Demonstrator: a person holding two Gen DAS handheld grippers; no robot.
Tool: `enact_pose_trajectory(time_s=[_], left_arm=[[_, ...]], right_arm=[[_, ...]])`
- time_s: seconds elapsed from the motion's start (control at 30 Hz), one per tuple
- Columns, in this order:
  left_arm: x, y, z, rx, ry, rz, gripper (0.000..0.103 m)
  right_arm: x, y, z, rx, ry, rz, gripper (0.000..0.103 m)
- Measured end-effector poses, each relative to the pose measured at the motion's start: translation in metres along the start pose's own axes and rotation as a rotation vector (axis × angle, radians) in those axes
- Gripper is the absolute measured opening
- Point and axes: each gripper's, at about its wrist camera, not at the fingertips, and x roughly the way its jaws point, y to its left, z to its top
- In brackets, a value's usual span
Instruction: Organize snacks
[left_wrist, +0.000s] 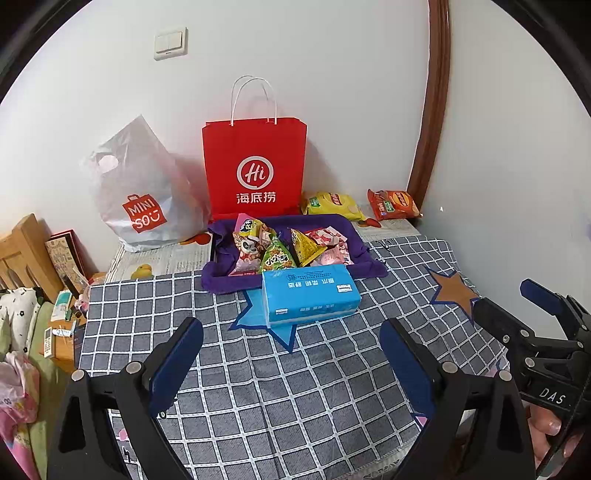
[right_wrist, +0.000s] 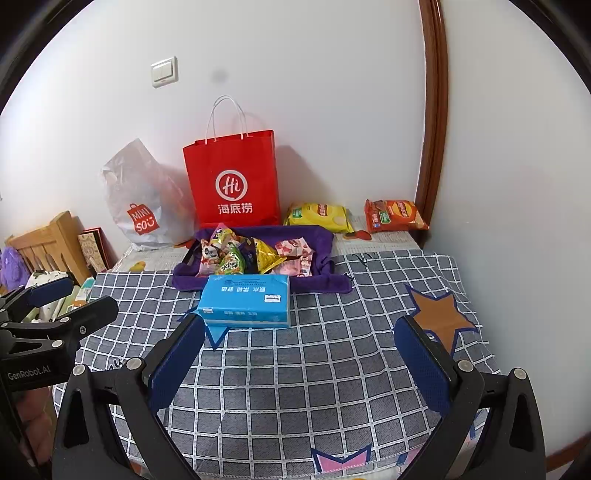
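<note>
A purple tray (left_wrist: 221, 284) (right_wrist: 317, 236) holds several small snack packets (left_wrist: 275, 254) (right_wrist: 232, 258). A yellow chip bag (left_wrist: 332, 205) (right_wrist: 319, 216) and an orange chip bag (left_wrist: 393, 205) (right_wrist: 395, 216) lie by the wall to its right. A blue tissue pack (left_wrist: 310, 293) (right_wrist: 245, 301) lies in front of the tray. My left gripper (left_wrist: 291, 350) is open and empty above the checked cloth, short of the tissue pack. My right gripper (right_wrist: 299, 350) is open and empty, its left finger near the tissue pack's corner. Each gripper shows at the edge of the other's view.
A red paper bag (left_wrist: 255, 170) (right_wrist: 232, 181) and a white plastic bag (left_wrist: 144, 199) (right_wrist: 142, 203) stand against the wall behind the tray. A wooden headboard (left_wrist: 26, 251) and clutter lie left. A brown door frame (left_wrist: 432, 110) rises at right. The checked cloth (left_wrist: 277, 387) covers the table.
</note>
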Motion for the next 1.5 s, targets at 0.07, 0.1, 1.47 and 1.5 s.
enact_pose_trajectory(time_s=[0.07, 0.1, 1.47, 1.5], left_arm=[[0.0001, -0.0002, 0.0001, -0.002, 0.001, 0.001, 0.097], [0.0001, -0.0005, 0.0, -0.001, 0.001, 0.0, 0.097], [-0.0026, 0.001, 0.0017, 0.001, 0.002, 0.002, 0.097], [-0.0025, 0.0007, 0.0015, 0.001, 0.002, 0.002, 0.097]], right_arm=[[-0.0002, 0.0003, 0.0002, -0.001, -0.001, 0.001, 0.101], [-0.0006, 0.0003, 0.0001, -0.001, -0.002, 0.0, 0.101], [-0.0027, -0.0004, 0.002, 0.003, -0.003, 0.004, 0.101], [-0.0028, -0.0005, 0.0018, 0.003, -0.003, 0.004, 0.101]])
